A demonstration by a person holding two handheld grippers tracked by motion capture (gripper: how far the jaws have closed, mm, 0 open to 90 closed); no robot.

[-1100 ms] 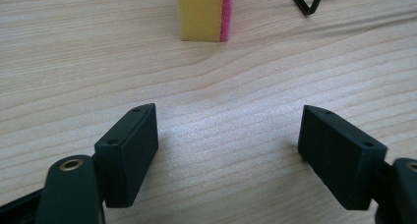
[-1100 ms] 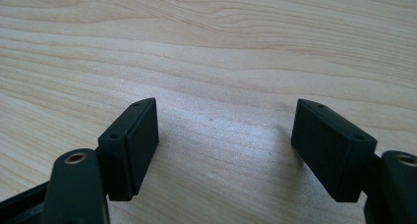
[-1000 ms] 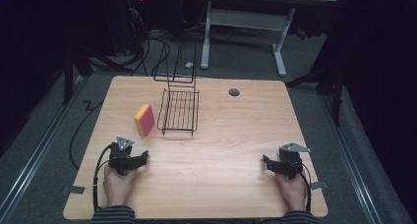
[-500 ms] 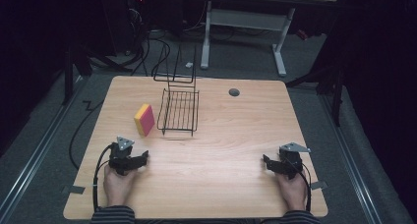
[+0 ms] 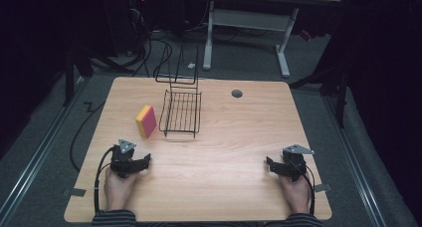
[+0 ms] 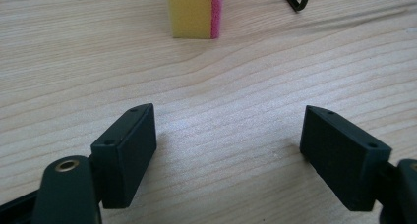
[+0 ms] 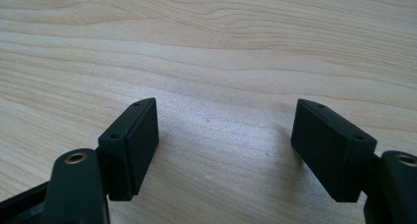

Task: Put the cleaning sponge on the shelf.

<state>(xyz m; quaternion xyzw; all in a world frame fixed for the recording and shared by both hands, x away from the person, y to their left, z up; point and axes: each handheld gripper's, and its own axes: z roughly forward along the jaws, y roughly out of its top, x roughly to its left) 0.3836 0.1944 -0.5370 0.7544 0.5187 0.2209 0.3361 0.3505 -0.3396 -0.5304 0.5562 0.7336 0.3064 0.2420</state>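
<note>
Nothing had shifted over the last second: both grippers stayed parked low in the frame, so the work had not begun. The left gripper (image 5: 145, 161) held its jaws wide apart over bare wood, as did the right gripper (image 5: 269, 164). The sponge (image 5: 146, 121) stood left of centre, beside the wire rack (image 5: 181, 112). In the left gripper view the sponge's top was cut off.

Looks like a lab or recording setup, not anyone's home: a bare wooden table (image 5: 239, 137) lit in a dark room, grey carpet floor (image 5: 45, 152), cables (image 5: 149, 48) tangled at the far left, and a height-adjustable desk frame (image 5: 249, 23) behind.
</note>
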